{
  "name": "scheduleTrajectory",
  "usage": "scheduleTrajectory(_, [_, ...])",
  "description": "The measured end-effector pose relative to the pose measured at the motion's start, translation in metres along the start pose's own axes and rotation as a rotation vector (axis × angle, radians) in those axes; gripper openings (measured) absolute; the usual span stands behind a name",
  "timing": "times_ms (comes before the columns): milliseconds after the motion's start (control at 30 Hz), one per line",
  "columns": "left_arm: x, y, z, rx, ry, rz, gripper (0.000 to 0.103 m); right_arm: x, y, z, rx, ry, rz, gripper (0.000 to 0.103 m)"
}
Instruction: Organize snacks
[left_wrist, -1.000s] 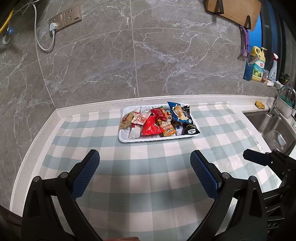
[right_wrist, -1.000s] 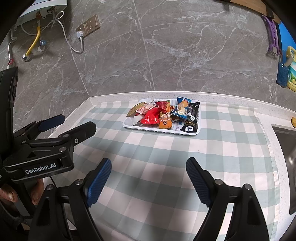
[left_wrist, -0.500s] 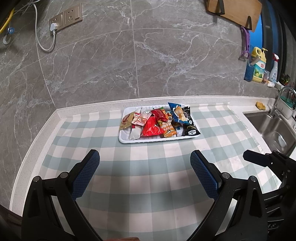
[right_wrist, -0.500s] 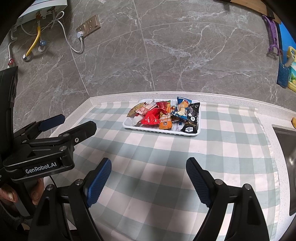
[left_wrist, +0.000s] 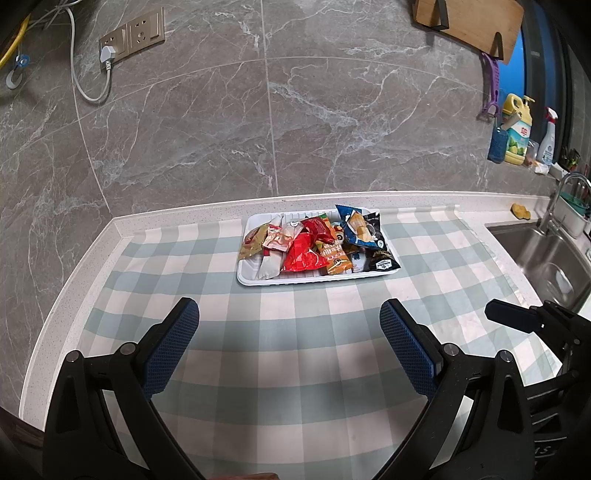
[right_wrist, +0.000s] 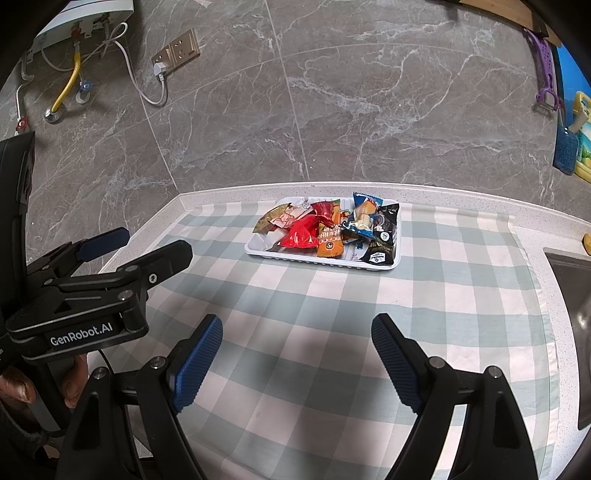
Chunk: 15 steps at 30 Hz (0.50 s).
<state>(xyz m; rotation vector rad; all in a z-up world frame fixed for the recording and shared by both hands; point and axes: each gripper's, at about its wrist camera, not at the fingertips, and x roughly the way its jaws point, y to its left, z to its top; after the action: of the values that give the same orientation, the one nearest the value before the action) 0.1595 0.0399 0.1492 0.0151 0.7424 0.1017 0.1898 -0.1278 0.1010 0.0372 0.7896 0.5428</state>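
A white tray (left_wrist: 258, 281) holds several snack packets, among them a red packet (left_wrist: 304, 251), an orange one (left_wrist: 334, 254) and a blue one (left_wrist: 356, 227). It sits near the back of the checked cloth and also shows in the right wrist view (right_wrist: 255, 246). My left gripper (left_wrist: 288, 332) is open and empty, well short of the tray. My right gripper (right_wrist: 295, 350) is open and empty, also short of the tray. The left gripper's body (right_wrist: 103, 280) shows at the left of the right wrist view.
A steel sink (left_wrist: 546, 254) with a tap lies at the right, with cleaning bottles (left_wrist: 517, 129) behind it. A grey marble wall with a socket (left_wrist: 133, 33) rises behind the counter. The checked cloth (left_wrist: 288, 350) covers the counter.
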Motion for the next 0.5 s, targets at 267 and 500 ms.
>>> scheduleTrajectory(267, [0.0004, 0.0, 0.0001, 0.001, -0.001, 0.001, 0.1, 0.0001, 0.0002, 0.0003, -0.001, 0.0, -0.001, 0.085])
scheduleTrajectory(500, [0.0007, -0.0001, 0.0, 0.003, -0.001, 0.0, 0.1, 0.0002, 0.0007, 0.0003, 0.001, 0.001, -0.002, 0.085])
